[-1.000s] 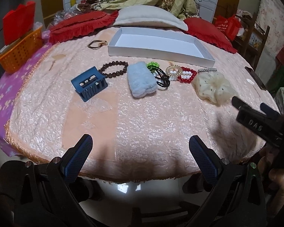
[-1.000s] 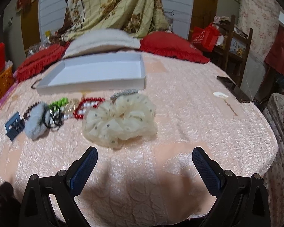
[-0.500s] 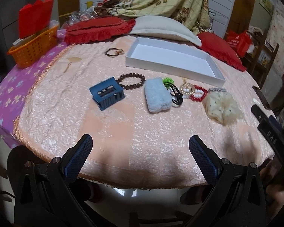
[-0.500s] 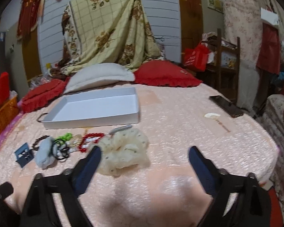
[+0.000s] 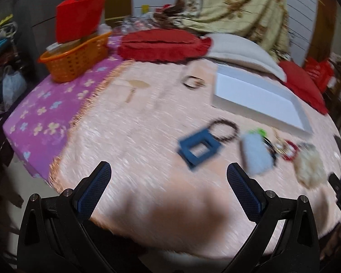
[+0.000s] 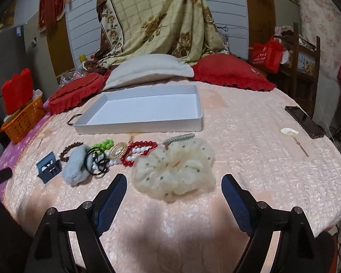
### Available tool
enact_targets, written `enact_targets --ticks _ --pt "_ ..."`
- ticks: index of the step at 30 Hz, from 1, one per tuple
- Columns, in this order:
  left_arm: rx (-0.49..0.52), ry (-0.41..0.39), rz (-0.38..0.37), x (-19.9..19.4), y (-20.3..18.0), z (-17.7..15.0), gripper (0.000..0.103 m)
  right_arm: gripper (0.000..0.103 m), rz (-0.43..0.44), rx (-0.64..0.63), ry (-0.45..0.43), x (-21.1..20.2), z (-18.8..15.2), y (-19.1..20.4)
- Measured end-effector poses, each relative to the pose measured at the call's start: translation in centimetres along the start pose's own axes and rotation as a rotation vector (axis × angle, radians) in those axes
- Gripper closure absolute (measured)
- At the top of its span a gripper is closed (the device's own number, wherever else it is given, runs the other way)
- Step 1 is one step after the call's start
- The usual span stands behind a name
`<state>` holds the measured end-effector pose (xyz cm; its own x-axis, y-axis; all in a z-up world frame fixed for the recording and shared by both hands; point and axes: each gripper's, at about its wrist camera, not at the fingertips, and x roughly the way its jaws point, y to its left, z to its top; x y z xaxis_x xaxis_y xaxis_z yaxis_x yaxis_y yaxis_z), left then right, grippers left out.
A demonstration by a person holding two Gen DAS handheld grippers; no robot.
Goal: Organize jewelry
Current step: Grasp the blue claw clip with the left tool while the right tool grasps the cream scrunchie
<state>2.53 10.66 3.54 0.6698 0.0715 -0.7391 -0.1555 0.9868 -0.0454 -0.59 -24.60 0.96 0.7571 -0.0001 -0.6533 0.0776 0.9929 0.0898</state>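
A row of items lies on the pink cloth in front of an empty white tray (image 6: 116, 128): a blue claw clip (image 6: 48, 166), a brown bead bracelet (image 6: 67, 152), a pale blue fuzzy scrunchie (image 6: 76, 168), black hair ties (image 6: 96, 162), green beads (image 6: 103, 145), a red and white bead bracelet (image 6: 137, 152) and a cream scrunchie (image 6: 175, 170). My right gripper (image 6: 174, 193) is open, just short of the cream scrunchie. My left gripper (image 5: 168, 185) is open and empty near the table's front left edge, left of the blue clip (image 5: 199, 149). The tray (image 5: 261, 104) lies far right in that blurred view.
An orange basket (image 6: 22, 122) with a red bag stands at the far left edge. Red cushions (image 6: 229, 71) and a grey pillow (image 6: 147, 68) lie behind the tray. A phone (image 6: 304, 121) and a white hairpin (image 6: 289, 132) lie at the right. A dark bangle (image 5: 192, 82) lies left of the tray.
My left gripper has swung left, so the items now sit at the right of its blurred view. My right gripper has moved forward toward the cream scrunchie.
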Motion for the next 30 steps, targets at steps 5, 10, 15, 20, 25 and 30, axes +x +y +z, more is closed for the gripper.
enact_targets --ticks 5,10,15,20,25,30 --pt "-0.005 0.059 -0.057 3.2 1.1 2.0 0.001 0.020 0.052 -0.042 0.069 2.0 1.3 0.4" --pt "0.035 0.058 -0.097 4.7 0.0 2.7 0.001 0.021 0.086 0.004 0.104 3.5 2.4 0.0" --pt "0.134 0.066 -0.176 5.5 -1.3 2.5 0.001 0.035 0.108 0.037 0.148 4.7 2.3 -0.7" --pt "0.223 0.060 -0.209 6.2 -1.5 2.0 0.001 0.037 0.160 0.079 0.160 5.4 2.1 -1.1" --pt "0.253 0.096 -0.254 7.3 -1.5 2.2 0.001 0.037 0.146 0.067 0.170 6.6 2.5 -0.2" --pt "0.308 0.085 -0.260 8.0 -2.4 2.6 0.001 0.037 0.137 0.028 0.190 7.4 2.3 0.6"
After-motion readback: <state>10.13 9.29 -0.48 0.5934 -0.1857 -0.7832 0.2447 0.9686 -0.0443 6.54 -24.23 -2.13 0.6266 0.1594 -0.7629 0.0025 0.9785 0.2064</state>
